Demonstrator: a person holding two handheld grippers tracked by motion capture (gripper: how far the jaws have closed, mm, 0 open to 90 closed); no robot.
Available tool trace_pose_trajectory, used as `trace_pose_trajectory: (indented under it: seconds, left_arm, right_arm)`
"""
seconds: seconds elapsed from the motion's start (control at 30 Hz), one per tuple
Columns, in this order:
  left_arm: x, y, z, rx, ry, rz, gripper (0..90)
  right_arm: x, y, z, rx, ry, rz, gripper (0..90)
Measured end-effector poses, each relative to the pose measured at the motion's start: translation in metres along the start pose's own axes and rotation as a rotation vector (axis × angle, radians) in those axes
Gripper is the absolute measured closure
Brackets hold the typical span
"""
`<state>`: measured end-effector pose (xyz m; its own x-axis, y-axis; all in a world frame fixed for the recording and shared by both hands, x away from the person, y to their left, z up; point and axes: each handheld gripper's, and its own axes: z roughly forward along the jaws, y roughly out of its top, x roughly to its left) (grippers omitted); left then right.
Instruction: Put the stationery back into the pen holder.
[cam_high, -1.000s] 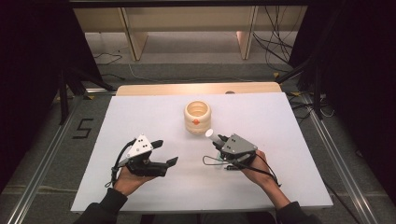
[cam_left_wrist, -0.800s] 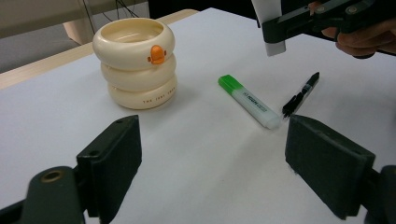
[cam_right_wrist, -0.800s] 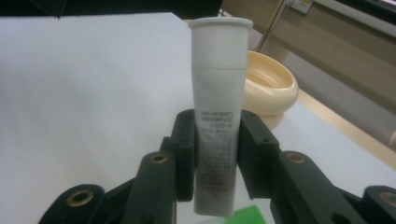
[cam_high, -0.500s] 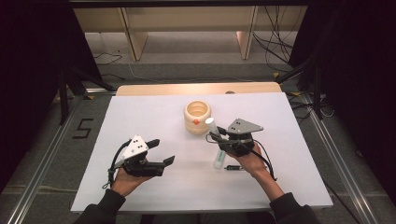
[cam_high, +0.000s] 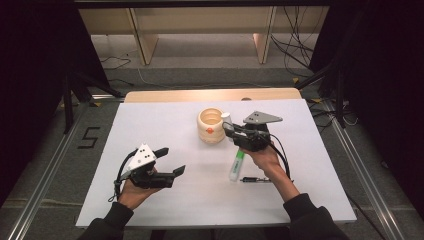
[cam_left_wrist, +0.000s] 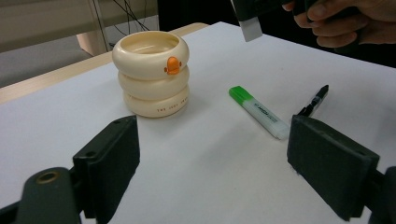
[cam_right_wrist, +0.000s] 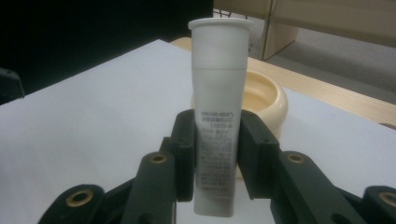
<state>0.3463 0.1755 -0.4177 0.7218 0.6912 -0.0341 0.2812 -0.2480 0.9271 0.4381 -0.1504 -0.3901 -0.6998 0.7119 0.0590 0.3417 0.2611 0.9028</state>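
My right gripper (cam_high: 231, 131) is shut on a white tube (cam_high: 226, 118) and holds it just right of a cream ring-shaped holder (cam_high: 212, 126) with an orange duck bill. In the right gripper view the tube (cam_right_wrist: 218, 93) stands upright, cap on top, pinched between the pads, with the holder (cam_right_wrist: 268, 100) behind it. Near the front left, my left gripper (cam_high: 170, 161) is open and holds nothing. The left gripper view looks past its wide jaws at the holder (cam_left_wrist: 152, 72) and the tube's lower end (cam_left_wrist: 250, 28) above the table.
A green-capped highlighter (cam_high: 236, 165) and a black pen (cam_high: 257, 179) lie on the white table (cam_high: 165, 120) under my right forearm. Both also lie right of the holder in the left gripper view, the highlighter (cam_left_wrist: 259, 112) nearer it than the pen (cam_left_wrist: 314, 100). Wooden furniture legs stand beyond the far edge.
My right gripper has risen and carried the tube away from me to the holder's right side, uncovering the highlighter and pen. The left gripper has stayed put.
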Motion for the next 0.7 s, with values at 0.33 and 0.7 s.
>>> trace_pose_trajectory:
  seconds: [0.33, 0.7]
  left_arm:
    - [0.001, -0.001, -0.001, -0.015, 0.008, -0.004, 16.4]
    - [0.000, -0.001, 0.000, -0.020, 0.007, -0.009, 16.4]
  right_arm:
    - [-0.007, 0.015, 0.020, 0.003, -0.015, 0.021, 69.6]
    - [-0.010, 0.030, 0.036, 0.015, -0.042, 0.019, 69.6]
